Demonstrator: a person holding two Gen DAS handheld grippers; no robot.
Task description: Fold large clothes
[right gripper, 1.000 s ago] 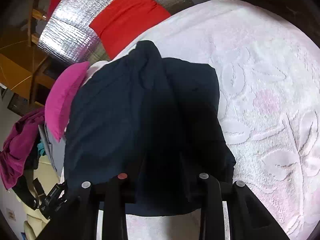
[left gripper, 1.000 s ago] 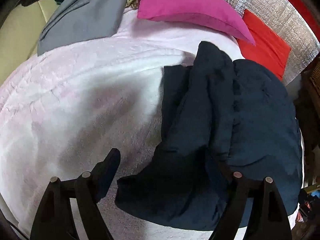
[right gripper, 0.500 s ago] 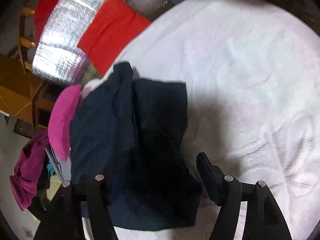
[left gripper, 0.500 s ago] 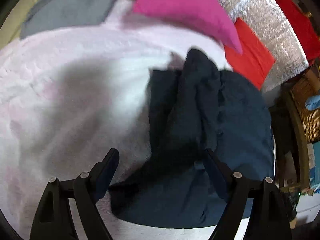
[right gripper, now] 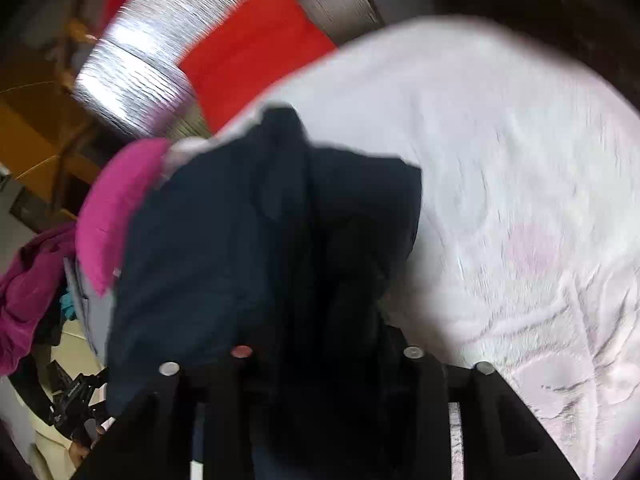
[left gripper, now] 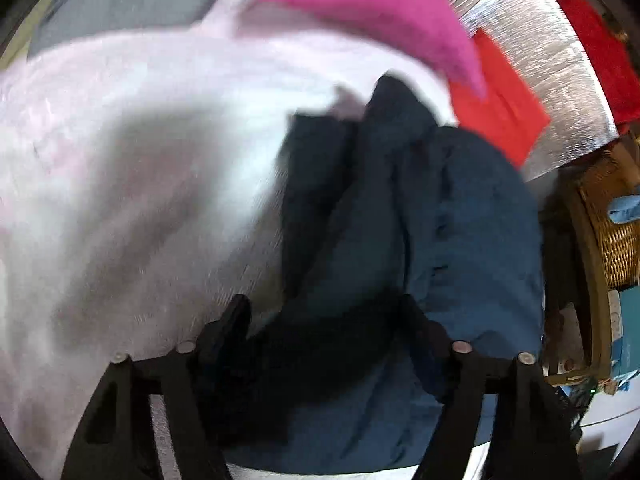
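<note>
The garment [left gripper: 420, 240] lies bunched on the blanket [left gripper: 140, 160], its near edge between the fingers of the left tongs [left gripper: 324, 320]. Bare blanket spreads to their left. Beyond the garment sit a pillow [left gripper: 360, 12] and a cushion [left gripper: 500, 108], with a basket [left gripper: 616, 216] to the right. From the right tongs [right gripper: 326, 340], the garment [right gripper: 260, 240] lies ahead and left, bare blanket [right gripper: 500, 200] right.
</note>
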